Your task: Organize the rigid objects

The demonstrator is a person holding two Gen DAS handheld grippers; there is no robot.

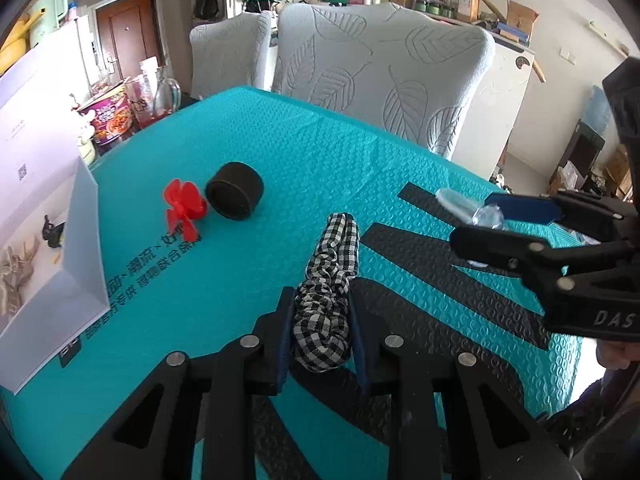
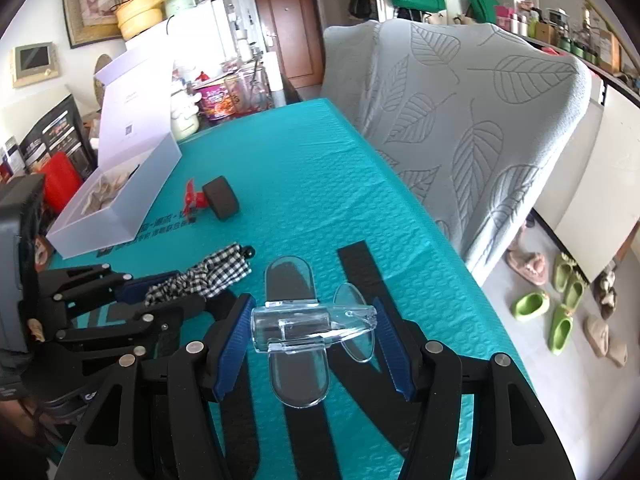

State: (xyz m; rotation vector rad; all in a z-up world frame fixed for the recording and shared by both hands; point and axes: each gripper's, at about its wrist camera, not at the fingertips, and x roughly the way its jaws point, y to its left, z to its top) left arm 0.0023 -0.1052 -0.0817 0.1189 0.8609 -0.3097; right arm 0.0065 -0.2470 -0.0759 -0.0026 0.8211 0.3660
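My left gripper point(image 1: 320, 300) is shut on a black-and-white checked fabric piece point(image 1: 334, 248), which lies lengthwise on the teal mat point(image 1: 280, 140) and sticks out past the fingertips. In the right wrist view the same gripper point(image 2: 176, 292) and checked piece point(image 2: 224, 268) sit at the left. My right gripper point(image 2: 314, 320) is shut on a clear plastic piece point(image 2: 296, 328) with rounded flaps, held just above the mat. A red plastic fan-shaped thing point(image 1: 184, 210) and a black cylinder point(image 1: 236, 194) lie side by side further back.
An open white box point(image 1: 86, 240) with its lid up stands at the mat's left edge, with small items inside. Jars and snack packs crowd the far left corner. A leaf-patterned chair point(image 1: 380, 80) stands behind the table. Slippers point(image 2: 560, 320) lie on the floor at the right.
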